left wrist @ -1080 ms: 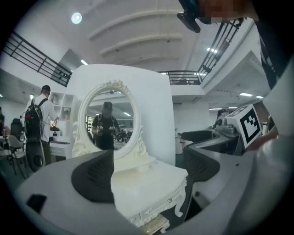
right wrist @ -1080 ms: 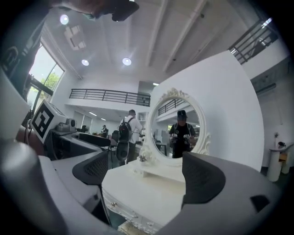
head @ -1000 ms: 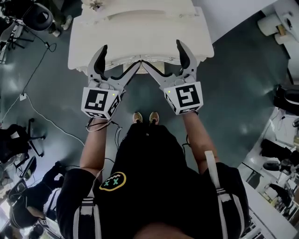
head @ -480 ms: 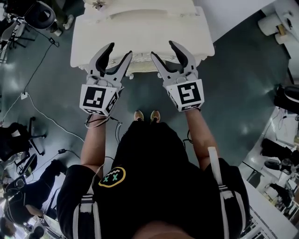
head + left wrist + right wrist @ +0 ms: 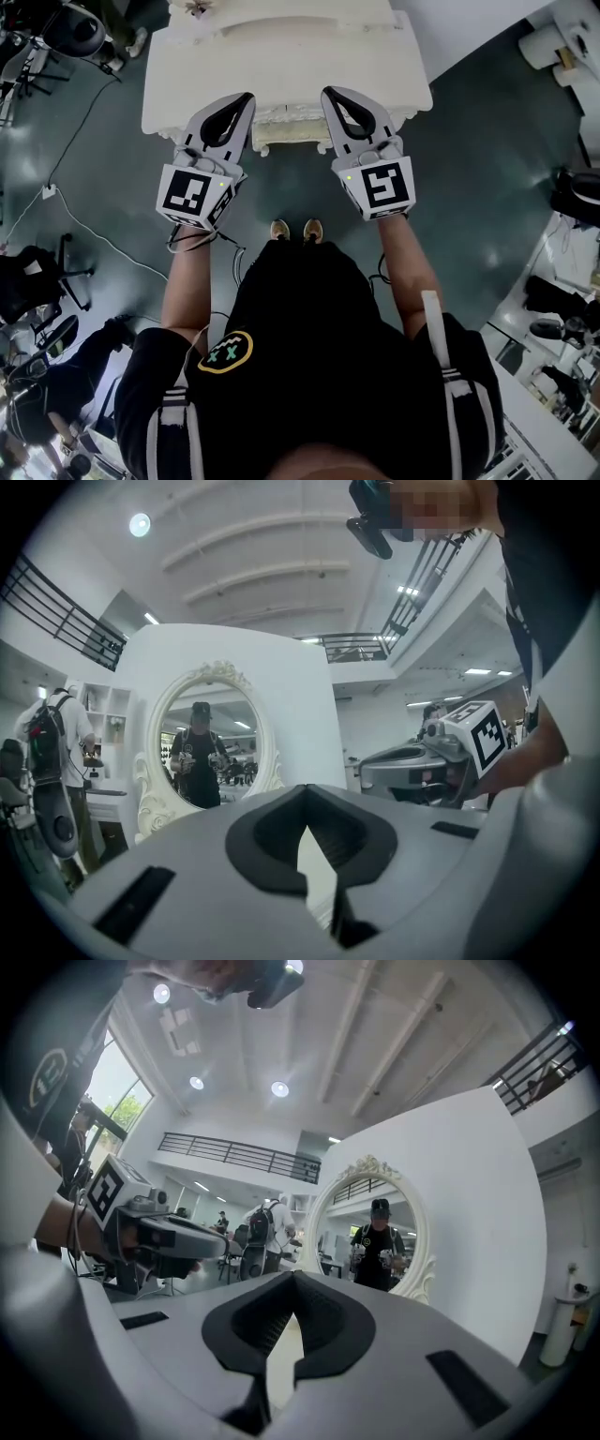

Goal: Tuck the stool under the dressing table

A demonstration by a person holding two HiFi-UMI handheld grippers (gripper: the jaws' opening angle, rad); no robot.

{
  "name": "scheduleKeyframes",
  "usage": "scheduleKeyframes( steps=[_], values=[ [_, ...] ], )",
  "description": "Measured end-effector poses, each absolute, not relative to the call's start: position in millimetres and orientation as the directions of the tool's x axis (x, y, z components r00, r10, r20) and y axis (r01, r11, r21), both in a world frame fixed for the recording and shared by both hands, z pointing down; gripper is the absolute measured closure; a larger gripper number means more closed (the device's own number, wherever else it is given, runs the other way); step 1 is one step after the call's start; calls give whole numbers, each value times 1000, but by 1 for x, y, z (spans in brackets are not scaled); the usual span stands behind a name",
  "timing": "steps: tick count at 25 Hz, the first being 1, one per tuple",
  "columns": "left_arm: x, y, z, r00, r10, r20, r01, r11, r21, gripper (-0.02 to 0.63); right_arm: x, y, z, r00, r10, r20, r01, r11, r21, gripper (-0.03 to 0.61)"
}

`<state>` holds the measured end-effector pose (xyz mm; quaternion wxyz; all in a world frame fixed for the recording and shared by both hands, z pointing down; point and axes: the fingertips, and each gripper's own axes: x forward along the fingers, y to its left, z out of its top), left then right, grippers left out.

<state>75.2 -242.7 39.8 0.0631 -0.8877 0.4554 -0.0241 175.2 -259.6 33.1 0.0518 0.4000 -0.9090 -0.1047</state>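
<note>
The white dressing table (image 5: 281, 56) stands straight ahead of me in the head view. Under the middle of its front edge shows a carved white edge (image 5: 286, 120), seemingly the stool pushed in; the rest is hidden. My left gripper (image 5: 246, 97) and right gripper (image 5: 328, 94) hover side by side over that front edge. Both have just been closing and are now shut, with nothing between their fingers. In the gripper views the left gripper (image 5: 305, 799) and the right gripper (image 5: 293, 1283) point level at the table's oval mirror (image 5: 206, 742) (image 5: 370, 1241).
Cables (image 5: 84, 234) trail over the dark floor on the left, near an office chair (image 5: 75, 33) and other gear. My shoes (image 5: 295, 230) are just short of the table. White furniture (image 5: 553, 47) stands at the right. A person with a backpack (image 5: 47, 752) stands far left.
Both grippers went from wide open to shut, empty throughout. They drew slightly closer to the table's front edge in the head view.
</note>
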Motion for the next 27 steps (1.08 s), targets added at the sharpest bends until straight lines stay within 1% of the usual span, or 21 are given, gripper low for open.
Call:
scheduleKeyframes(
  steps=[2, 6, 10, 27],
  values=[
    [75, -244, 41, 587, -810, -13, -803, -580, -133, 595, 174, -259, 31, -684, -729, 2, -709, 667, 229, 558],
    [75, -244, 44, 593, -805, -4, -799, -587, -130, 595, 170, -257, 36, -701, -713, 25, -691, 688, 222, 558],
    [77, -244, 45, 597, -802, 2, -796, -593, -126, 595, 166, -256, 28, -717, -697, -11, -681, 697, 225, 560],
    [68, -244, 39, 581, -814, -19, -810, -575, -118, 595, 168, -258, 29, -709, -705, 1, -685, 689, 236, 560]
  ],
)
